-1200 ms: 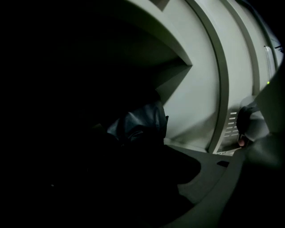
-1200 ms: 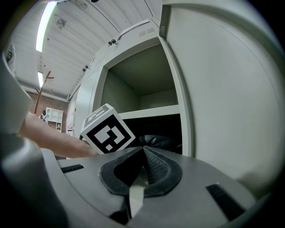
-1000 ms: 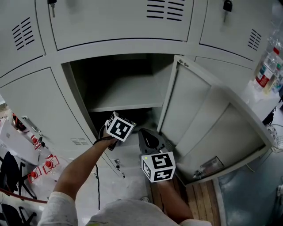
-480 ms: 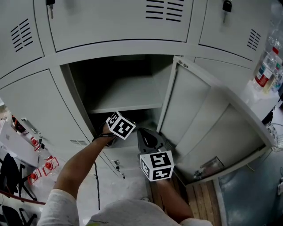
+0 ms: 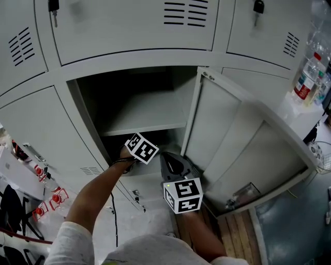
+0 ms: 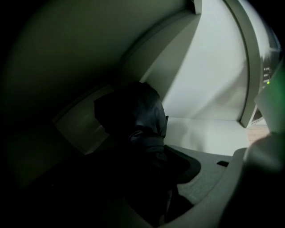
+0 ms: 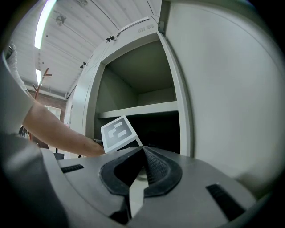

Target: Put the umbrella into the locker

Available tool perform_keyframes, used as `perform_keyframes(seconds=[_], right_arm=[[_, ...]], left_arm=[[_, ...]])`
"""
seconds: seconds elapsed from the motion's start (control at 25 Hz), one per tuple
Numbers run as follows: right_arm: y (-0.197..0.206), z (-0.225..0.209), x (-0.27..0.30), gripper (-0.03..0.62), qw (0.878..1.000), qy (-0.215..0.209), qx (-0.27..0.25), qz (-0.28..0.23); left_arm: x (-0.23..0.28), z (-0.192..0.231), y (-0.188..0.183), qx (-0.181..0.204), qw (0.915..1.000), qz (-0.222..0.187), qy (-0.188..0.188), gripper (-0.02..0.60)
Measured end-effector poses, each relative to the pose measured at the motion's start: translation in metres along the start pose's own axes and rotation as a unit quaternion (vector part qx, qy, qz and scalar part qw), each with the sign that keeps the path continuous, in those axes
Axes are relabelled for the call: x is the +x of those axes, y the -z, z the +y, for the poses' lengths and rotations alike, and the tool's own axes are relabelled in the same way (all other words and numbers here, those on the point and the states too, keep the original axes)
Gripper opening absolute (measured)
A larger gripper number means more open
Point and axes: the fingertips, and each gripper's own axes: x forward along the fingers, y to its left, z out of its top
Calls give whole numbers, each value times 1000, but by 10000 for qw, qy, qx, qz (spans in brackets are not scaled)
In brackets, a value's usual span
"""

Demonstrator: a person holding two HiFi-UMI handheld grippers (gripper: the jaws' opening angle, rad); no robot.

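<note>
The folded black umbrella [image 6: 136, 118] is in my left gripper [image 6: 153, 162], which is shut on it inside the dark lower compartment of the open locker [image 5: 93, 124]. In the head view only that gripper's marker cube [image 5: 141, 148] shows, at the compartment's mouth just below the shelf [image 5: 147, 121]; the jaws and the umbrella are hidden in shadow there. My right gripper [image 7: 143, 150] is shut with nothing in it. It hangs in front of the locker, close to the right of the left one, jaws [image 5: 173, 161] pointing at the opening.
The locker door [image 5: 222, 129] stands swung open to the right. Closed lockers surround the opening, two above with keys [image 5: 53, 6] in them. Bottles [image 5: 306, 77] stand on a white surface at the far right. Black chairs [image 5: 10, 207] are at the lower left.
The left gripper has edged slightly deeper under the shelf with the umbrella. The right gripper has hardly moved. The head view has tilted a little.
</note>
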Motion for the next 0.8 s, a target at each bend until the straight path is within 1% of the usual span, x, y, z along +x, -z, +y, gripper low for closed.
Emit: perform_keyframes(seconds=[0.24, 0.36, 0.48, 0.56, 0.68, 0.8], right_arm=[[4, 2, 0, 3, 10000, 12, 31, 28], [6, 0, 0, 3, 10000, 20, 47, 49], [7, 0, 0, 3, 10000, 32, 66, 60], [8, 1, 1, 3, 10000, 19, 63, 74], [10, 2, 2, 3, 9999, 10, 59, 97], [13, 2, 4, 3, 9999, 17, 75, 130]], left_arm=[[5, 1, 4, 250, 9995, 148, -91, 259], [7, 1, 5, 227, 9995, 178, -100, 259], [9, 0, 6, 197, 9996, 221, -33, 259], [11, -1, 9, 187, 9992, 338, 31, 259], [12, 0, 12, 231, 9985, 493, 22, 259], [13, 0, 11, 219, 9986, 484, 55, 259]])
